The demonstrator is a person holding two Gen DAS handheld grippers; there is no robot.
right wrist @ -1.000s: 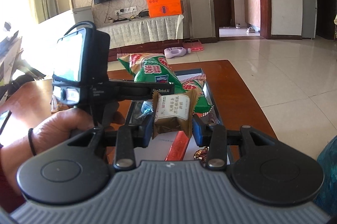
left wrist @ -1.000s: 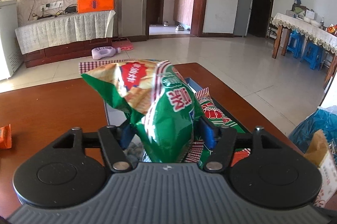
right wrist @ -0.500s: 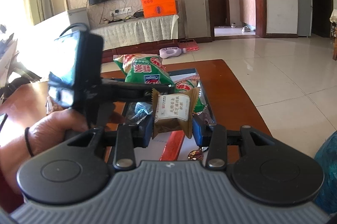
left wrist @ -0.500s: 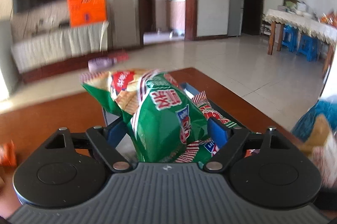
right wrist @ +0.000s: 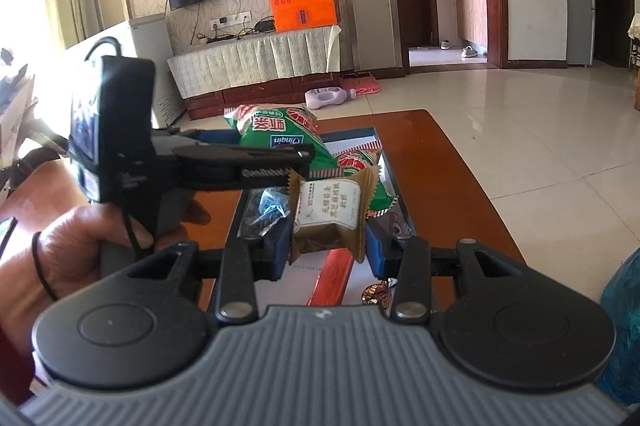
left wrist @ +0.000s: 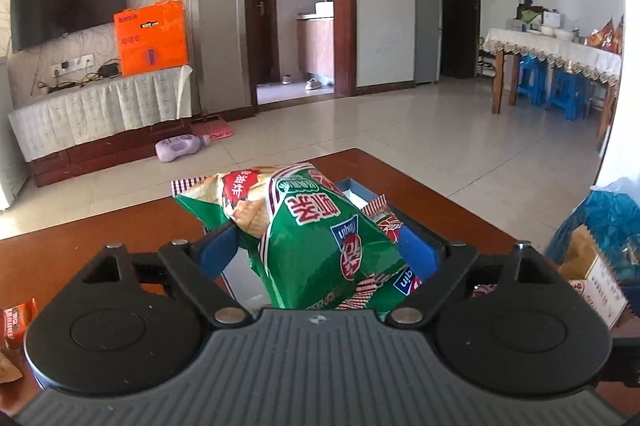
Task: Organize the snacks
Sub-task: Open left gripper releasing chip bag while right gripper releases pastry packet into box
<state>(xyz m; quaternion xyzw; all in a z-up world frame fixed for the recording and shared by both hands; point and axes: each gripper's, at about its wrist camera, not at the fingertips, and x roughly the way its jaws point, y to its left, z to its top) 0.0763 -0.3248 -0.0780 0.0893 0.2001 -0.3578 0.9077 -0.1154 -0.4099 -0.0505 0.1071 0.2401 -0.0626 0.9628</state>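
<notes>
1. Left gripper (left wrist: pixel 320 250): jaws opening around chip bag (left wrist: pixel 320 238); I judge release into box (right wrist: pixel 384 161), twelve o'clock.
2. Right gripper (right wrist: pixel 326 244): clamped on cake packet (right wrist: pixel 328 214); I judge it goes next into a free spot.

Left tongs (left wrist: pixel 320 252) angled downward, jaws opening, a bag between them. Right tongs (right wrist: pixel 326 250) angled downward, clamped on a packet. Left hand (right wrist: pixel 76 246) grips its handle.
</notes>
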